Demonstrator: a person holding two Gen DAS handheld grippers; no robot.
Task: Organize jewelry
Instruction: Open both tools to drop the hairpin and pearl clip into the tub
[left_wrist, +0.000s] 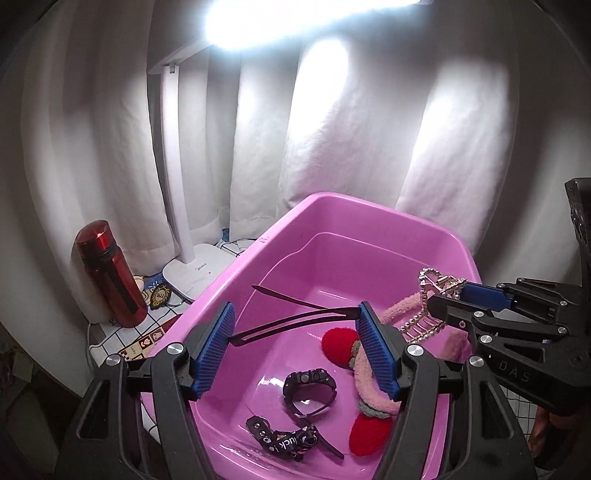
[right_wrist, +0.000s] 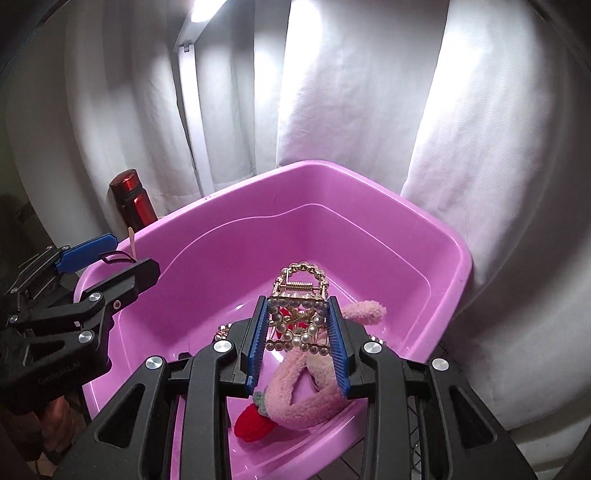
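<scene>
Right gripper (right_wrist: 297, 341) pinches a pearl hair claw (right_wrist: 297, 314) between its blue pads, hanging over the pink tub (right_wrist: 424, 236). The claw looks light, rigid metal wire with beads, springy at the hinge; likely slippery and snaggy, beads could pop if squeezed hard. Best held across the flat sides as it is now, not on the teeth. Left gripper (left_wrist: 295, 347) clamps a thin black band (left_wrist: 288, 325) that spans its pads; the band looks stiff yet bendy and thin, likely to twist out of the hold. Below in the tub: black watch (left_wrist: 308, 391), black strap (left_wrist: 284, 441), fuzzy pink headband (left_wrist: 373, 391) with red pompoms (left_wrist: 369, 432), soft and light, easy anywhere. The tub's floor is glossy plastic, things will likely slide. Beyond, a patterned tablecloth (left_wrist: 147, 332), red bottle (left_wrist: 110, 273), white lamp base (left_wrist: 195, 273), then a white curtain (left_wrist: 332, 129) lit by the lamp bar, room otherwise dim
</scene>
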